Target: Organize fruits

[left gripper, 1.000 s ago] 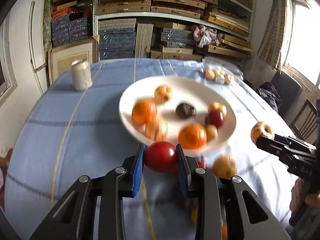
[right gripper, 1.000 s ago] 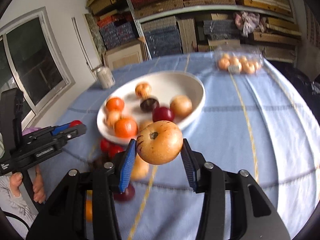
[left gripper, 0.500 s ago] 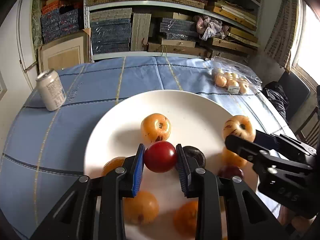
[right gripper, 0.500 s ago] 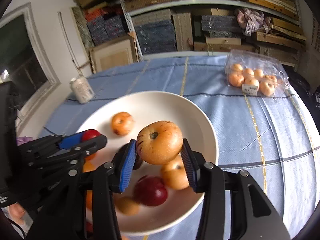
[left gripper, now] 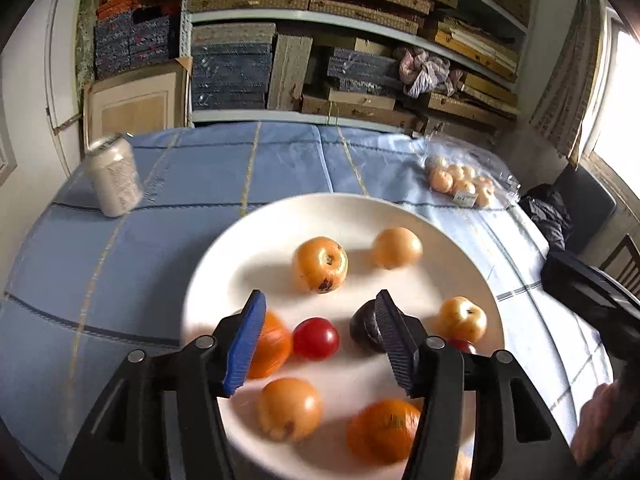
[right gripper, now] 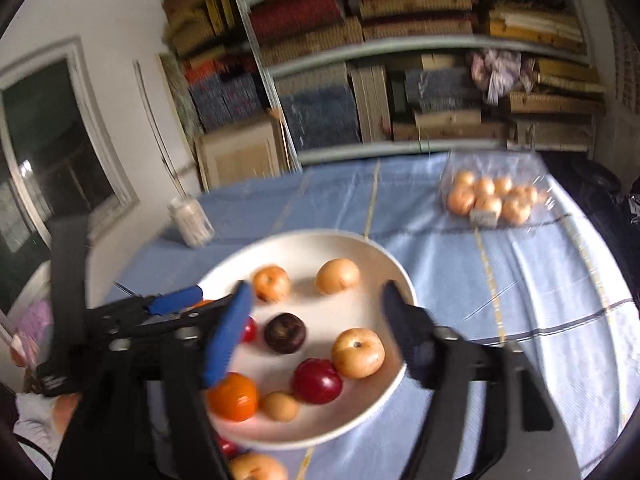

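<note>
Dropped since a second ago onto the plate: red fruit and yellow fruit, both jaws opening empty; strays left on worktop.

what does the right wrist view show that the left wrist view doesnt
Only the right wrist view: a dark window at left, a red fruit and a yellow one on the cloth in front of the plate, and the left gripper from the side.

Only the left wrist view: a bright window with a curtain at right, and a chair.

Both: the plate with fruit, including the dark plum, the can, the bagged fruit and the shelves. Both grippers' jaws are opening, empty.
</note>
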Demonstrator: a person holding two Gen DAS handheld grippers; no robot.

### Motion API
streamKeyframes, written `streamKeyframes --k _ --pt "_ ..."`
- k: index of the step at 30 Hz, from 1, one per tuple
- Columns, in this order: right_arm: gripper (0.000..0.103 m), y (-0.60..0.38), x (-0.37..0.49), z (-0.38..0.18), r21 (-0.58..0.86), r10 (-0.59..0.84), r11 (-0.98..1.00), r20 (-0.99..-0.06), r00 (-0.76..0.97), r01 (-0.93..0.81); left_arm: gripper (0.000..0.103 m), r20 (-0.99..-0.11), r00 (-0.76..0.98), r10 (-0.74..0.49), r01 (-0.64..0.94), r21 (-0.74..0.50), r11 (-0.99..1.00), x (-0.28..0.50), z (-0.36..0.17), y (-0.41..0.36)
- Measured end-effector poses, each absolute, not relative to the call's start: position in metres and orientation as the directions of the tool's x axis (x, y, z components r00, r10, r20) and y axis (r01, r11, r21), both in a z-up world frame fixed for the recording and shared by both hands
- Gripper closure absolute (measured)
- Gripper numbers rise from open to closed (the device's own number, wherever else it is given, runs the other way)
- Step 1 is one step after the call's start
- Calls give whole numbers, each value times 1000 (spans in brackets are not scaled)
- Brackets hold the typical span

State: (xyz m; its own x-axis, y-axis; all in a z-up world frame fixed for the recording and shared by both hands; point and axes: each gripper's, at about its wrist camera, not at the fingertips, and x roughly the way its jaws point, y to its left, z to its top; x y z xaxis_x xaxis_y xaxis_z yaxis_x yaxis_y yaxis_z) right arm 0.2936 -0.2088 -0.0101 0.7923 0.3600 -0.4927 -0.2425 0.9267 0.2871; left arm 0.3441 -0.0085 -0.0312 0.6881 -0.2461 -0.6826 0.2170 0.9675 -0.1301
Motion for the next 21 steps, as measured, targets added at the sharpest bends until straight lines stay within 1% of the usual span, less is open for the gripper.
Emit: streamKeyframes --k 1,2,5,8,12,15,18,21 --pt "26 -214 278 -5 298 369 921 -461 807 -251 40 -674 699 -239 210 -126 969 335 -25 -2" --pt "26 -217 267 -2 303 375 918 -446 813 -257 35 -667 707 -234 204 -125 971 328 -21 2" --pt "21 -229 230 -4 326 379 910 -409 830 -255 28 -648 729 -223 184 -129 975 297 -12 19" --pt "19 -242 196 -18 361 380 901 -385 841 -242 27 -645 733 -215 171 -131 977 261 -14 33" --pt "19 -246 156 -43 350 369 909 -414 832 -228 27 -653 722 -229 174 -150 973 208 -29 40" --pt "19 -238 135 -57 329 382 911 -441 812 -250 27 -666 705 -246 182 -166 969 179 -46 38" --pt "19 -226 126 -62 280 383 919 -461 800 -279 27 -681 696 -230 194 -130 972 163 -61 29" --pt "18 -213 124 -62 234 373 926 -466 802 -296 27 -676 709 -201 201 -80 976 154 -64 20"
